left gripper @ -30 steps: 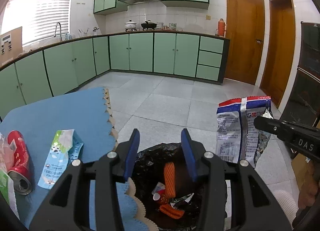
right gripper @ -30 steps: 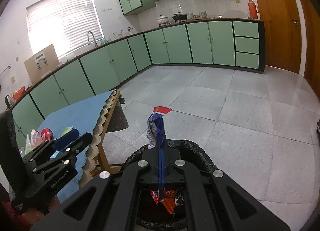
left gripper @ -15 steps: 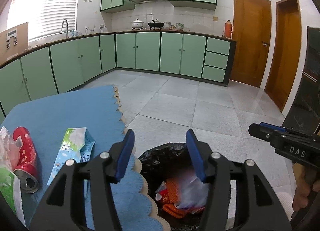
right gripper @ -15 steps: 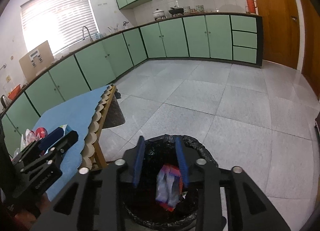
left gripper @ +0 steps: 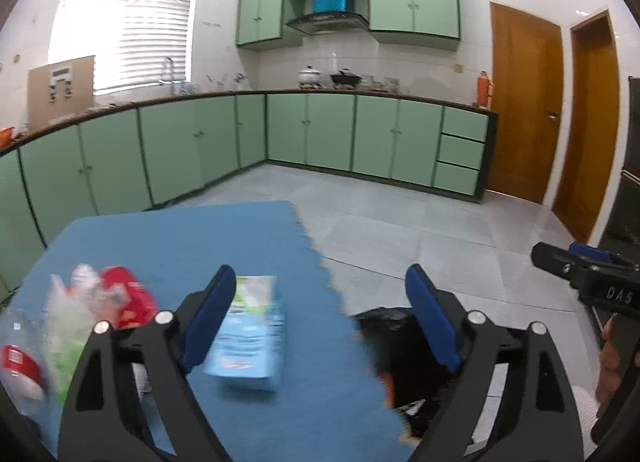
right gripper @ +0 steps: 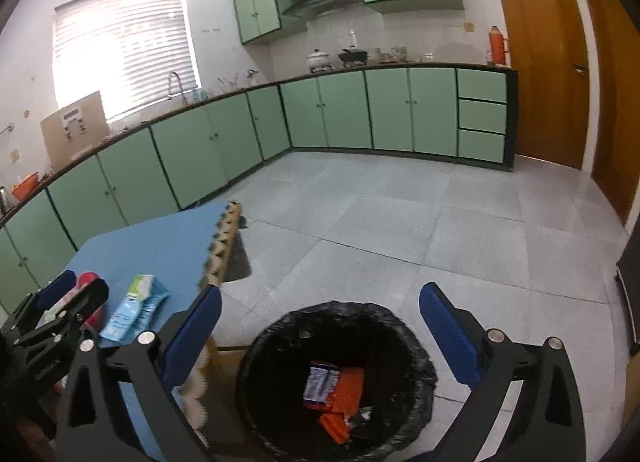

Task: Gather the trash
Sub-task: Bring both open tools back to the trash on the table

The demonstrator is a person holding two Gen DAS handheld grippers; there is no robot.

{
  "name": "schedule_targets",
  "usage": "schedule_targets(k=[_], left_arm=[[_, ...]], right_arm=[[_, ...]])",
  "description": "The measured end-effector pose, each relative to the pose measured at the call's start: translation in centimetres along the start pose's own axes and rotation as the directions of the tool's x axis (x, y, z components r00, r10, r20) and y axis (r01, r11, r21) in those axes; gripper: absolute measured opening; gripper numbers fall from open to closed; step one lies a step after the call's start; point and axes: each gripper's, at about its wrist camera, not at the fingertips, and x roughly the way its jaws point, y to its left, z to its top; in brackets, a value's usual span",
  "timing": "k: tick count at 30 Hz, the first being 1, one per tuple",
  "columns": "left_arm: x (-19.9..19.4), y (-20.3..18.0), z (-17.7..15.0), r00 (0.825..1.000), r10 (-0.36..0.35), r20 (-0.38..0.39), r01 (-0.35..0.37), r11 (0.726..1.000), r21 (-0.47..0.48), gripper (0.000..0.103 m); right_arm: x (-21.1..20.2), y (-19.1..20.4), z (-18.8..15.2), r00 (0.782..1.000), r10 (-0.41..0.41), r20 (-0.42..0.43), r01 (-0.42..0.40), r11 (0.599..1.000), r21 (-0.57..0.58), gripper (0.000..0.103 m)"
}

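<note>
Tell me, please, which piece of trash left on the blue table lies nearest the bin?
The light blue and green carton. It lies flat toward the table's scalloped edge, while the red can and crumpled plastic sit farther away.

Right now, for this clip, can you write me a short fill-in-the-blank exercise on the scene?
1. The trash bin is lined with a ____ bag.
2. The light-blue carton lies on the ____ table mat.
3. Nothing is between the fingers of the right gripper, which hangs over the ____.
4. The cabinet doors are ____.

Missing words: black; blue; bin; green
</note>
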Motion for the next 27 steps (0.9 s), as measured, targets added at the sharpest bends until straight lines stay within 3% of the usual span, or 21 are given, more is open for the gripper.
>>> schedule_targets(k=[5,9,12,18,23,27], left_arm=[[-3.0,4.5,-0.1,0.995,0.104,0.004,-0.104,0.994,-0.019,0.089],[-5.0,8.4,-0.7,0.979,0.204,-0.012,-0.205,0.978,-0.032,0.089],[-6.5,11.6,-1.7,0.958,0.284,-0.036,-0.286,0.957,-0.052,0.089],[-8.8,18.0,-4.6,0.893,0.437,-0.107,-0.447,0.888,-0.105,0.089],[-10.7,19.8,-7.2,0.862,0.482,-0.155,-0.502,0.854,-0.134,0.089],[-11.3,20.4,-8.8,0.855,0.484,-0.185,-0.512,0.845,-0.155,0.081]], right_arm=[[-0.2,3.6,-0.2,0.999,0.051,0.009,-0.050,0.998,-0.027,0.097],[-0.1,7.3,-0.9,0.995,0.103,0.004,-0.102,0.993,-0.063,0.097],[0.0,9.7,-1.8,0.990,0.142,-0.006,-0.142,0.987,-0.081,0.097],[0.0,14.5,-3.8,0.979,0.204,0.003,-0.202,0.973,-0.115,0.097],[0.1,17.3,-5.1,0.972,0.234,-0.025,-0.235,0.961,-0.146,0.097],[0.0,18.5,-5.6,0.967,0.251,-0.044,-0.255,0.953,-0.167,0.097]])
